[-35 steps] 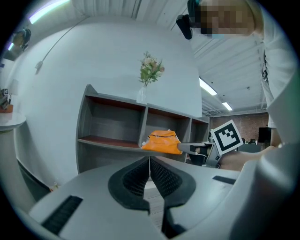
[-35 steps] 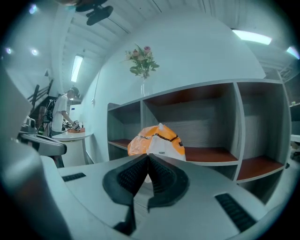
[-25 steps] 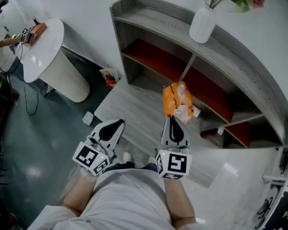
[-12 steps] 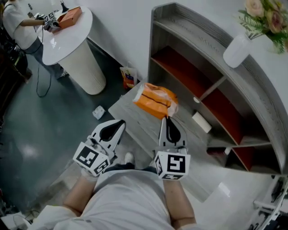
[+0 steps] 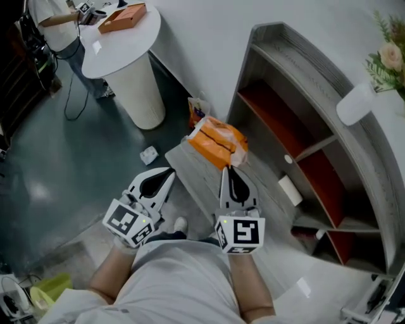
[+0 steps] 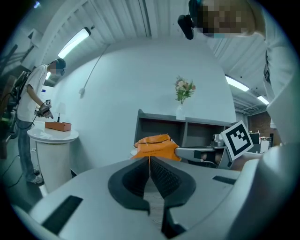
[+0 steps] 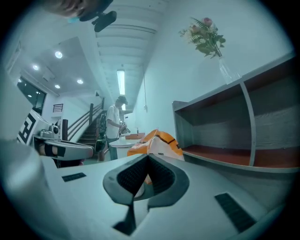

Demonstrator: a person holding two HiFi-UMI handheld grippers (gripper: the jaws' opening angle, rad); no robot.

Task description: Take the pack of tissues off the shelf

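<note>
The orange pack of tissues [image 5: 218, 140] hangs in the air off the tip of my right gripper [image 5: 229, 169], whose jaws are shut on its near edge. It is out of the grey shelf [image 5: 297, 120], level with the shelf's left end. The right gripper view shows the pack [image 7: 157, 143] pinched just beyond the closed jaws [image 7: 148, 157]. My left gripper [image 5: 169, 172] is beside it on the left, shut and empty. In the left gripper view the pack [image 6: 152, 145] shows over the closed jaws [image 6: 149, 159].
A low grey wooden platform [image 5: 202, 183] lies below the grippers. The shelf holds a white box [image 5: 291, 190] and carries a white vase [image 5: 355, 104] on top. A round white table [image 5: 136, 38] with an orange box [image 5: 122, 17] stands at the back left, a person [image 5: 54, 22] beside it.
The pack, held by my right gripper, has come away from the shelf's middle and now sits to the left, past the shelf's end. Both grippers stay shut.
</note>
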